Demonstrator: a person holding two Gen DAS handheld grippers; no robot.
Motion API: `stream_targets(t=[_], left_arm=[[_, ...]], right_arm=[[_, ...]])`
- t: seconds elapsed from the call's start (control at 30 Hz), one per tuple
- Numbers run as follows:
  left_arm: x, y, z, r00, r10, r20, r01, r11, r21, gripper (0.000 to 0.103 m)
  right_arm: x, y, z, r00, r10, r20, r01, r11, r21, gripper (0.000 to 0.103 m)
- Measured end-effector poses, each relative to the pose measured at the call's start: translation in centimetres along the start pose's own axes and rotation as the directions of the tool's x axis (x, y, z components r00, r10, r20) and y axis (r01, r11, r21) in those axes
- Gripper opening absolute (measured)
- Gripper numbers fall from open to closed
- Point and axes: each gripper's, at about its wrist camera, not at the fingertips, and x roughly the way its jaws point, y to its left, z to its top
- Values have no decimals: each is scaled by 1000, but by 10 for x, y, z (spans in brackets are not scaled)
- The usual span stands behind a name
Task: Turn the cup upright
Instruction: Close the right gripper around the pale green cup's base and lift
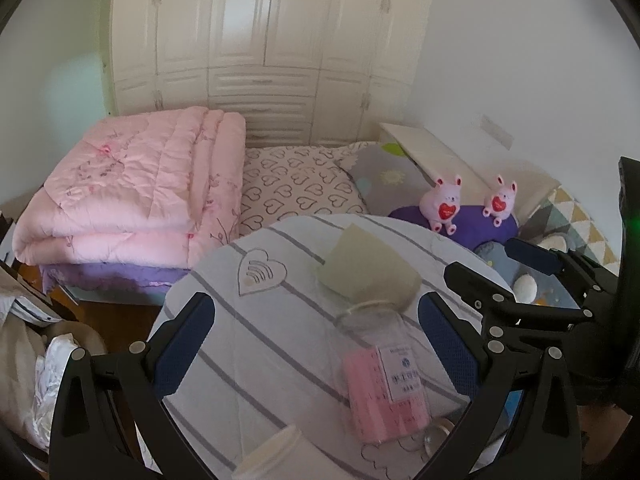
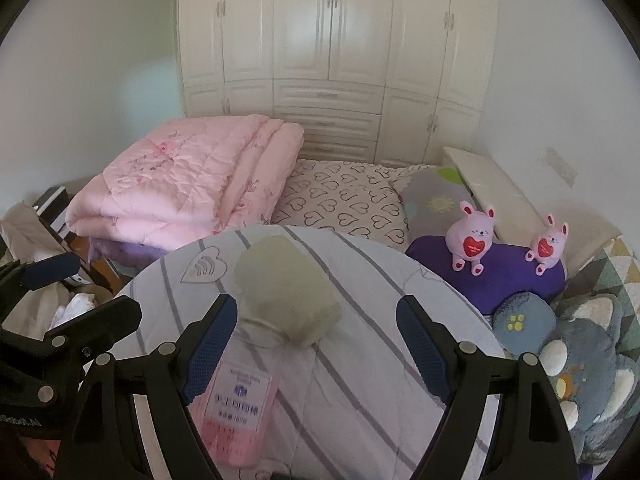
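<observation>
Cup (image 1: pixel 370 270) lies tipped on the striped quilt (image 1: pixel 248 344), both tools (image 1: pixel 316 344) (image 2: pixel 316 344) released, clear around it.

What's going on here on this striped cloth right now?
A person holds two grippers over a round table covered in striped cloth, in a bedroom. The left gripper and right gripper are both open and holding nothing. A greenish cup lies on its side on the cloth, next to a pink packet. The cup is not yet upright or gripped.
</observation>
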Motion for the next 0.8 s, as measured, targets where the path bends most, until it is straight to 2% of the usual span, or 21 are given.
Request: stream_targets(t=[0.23,0.3,0.47,0.8], left_arm=[[-4,5,3,992,33,125,-35,999,14,103],[-3,5,5,990,42,138,-45,999,21,103],[4,10,7,991,37,128,-41,999,31,103],[34,19,12,997,18,80,-24,996,81,103]], right_arm=[[14,5,4,1000,14,0,-14,1000,-7,83],[18,6,6,1000,16,-7,-16,1000,-13,83],[26,14,11,1000,12,-29,-13,999,-44,83],[65,17,20,989,47,-140,-56,996,-65,83]])
